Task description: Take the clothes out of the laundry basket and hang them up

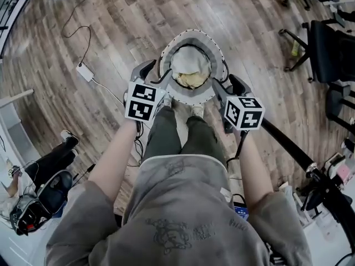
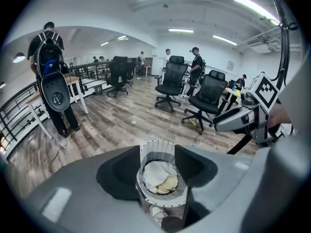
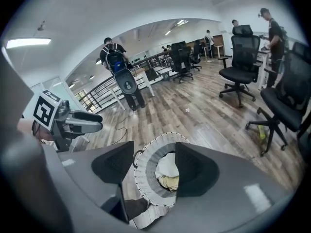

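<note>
Through the left gripper view, my left claw stands with its jaws apart and nothing between them but air; straight ahead of them and lower down sits the laundry basket, with the clothes bundled at its bottom, a white piece on top and a yellow one tucked toward the right jaw; office chairs stand well beyond the claw. In the right gripper view, the right claw is likewise spread and empty; the basket lies ahead of it and below, a little toward its left jaw, so its right jaw covers part of the cloth. The head view shows both claws hovering above the basket, one on each side of its rim, neither touching it, and the basket pressed just in front of the person's shoes. I judge the reach has not begun. The trouble I foresee: a jaw coming down off-centre may catch the rim and tip the basket, which looks light; or the jaws may pinch the white and yellow pieces together, as they lie tangled, and drag out both at once.
</note>
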{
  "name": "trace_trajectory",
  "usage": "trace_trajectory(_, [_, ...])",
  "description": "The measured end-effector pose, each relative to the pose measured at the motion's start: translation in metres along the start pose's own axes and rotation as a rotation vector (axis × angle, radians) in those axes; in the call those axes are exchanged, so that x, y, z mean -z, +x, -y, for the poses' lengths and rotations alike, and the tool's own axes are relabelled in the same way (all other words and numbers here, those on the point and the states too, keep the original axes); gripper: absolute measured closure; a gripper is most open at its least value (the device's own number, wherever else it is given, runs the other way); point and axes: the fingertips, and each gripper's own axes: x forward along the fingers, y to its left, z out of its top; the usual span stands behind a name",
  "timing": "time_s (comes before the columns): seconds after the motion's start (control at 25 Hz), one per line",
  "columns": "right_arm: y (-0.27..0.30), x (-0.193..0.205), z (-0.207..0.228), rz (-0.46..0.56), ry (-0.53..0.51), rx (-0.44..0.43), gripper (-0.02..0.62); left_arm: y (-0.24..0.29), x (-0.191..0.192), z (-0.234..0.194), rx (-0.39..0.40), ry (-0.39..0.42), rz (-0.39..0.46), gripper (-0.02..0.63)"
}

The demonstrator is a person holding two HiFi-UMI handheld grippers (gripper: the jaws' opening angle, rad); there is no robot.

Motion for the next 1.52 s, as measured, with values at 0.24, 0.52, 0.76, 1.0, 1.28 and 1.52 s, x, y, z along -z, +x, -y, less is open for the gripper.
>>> trace_trajectory(0.24, [0.049, 0.026, 0.019, -0.035, 0.062, 0.042, 0.307, 0.057, 0.030, -0.012, 0.055, -0.016, -0.061, 0.383])
trace_trajectory(0.52, [0.107, 0.059, 0.046, -0.078, 0.079, 0.068, 0.301, 0.120, 0.073, -0.015, 0.096, -0.021, -0.115, 0.383])
trace_trajectory(0.76, [0.158, 0.099, 0.067, -0.122, 0.088, 0.101, 0.295, 0.168, 0.107, -0.018, 0.113, -0.044, -0.149, 0.383])
trace_trajectory(1.0, [0.208, 0.137, 0.087, -0.138, 0.146, 0.123, 0.291, 0.219, 0.142, -0.016, 0.146, -0.040, -0.177, 0.383])
trace_trajectory(1.28, [0.260, 0.173, 0.113, -0.122, 0.159, 0.166, 0.284, 0.273, 0.181, -0.031, 0.019, 0.168, -0.229, 0.365])
trace_trajectory(1.52, [0.295, 0.200, 0.130, -0.155, 0.164, 0.177, 0.276, 0.309, 0.196, -0.012, 0.117, -0.064, -0.215, 0.370])
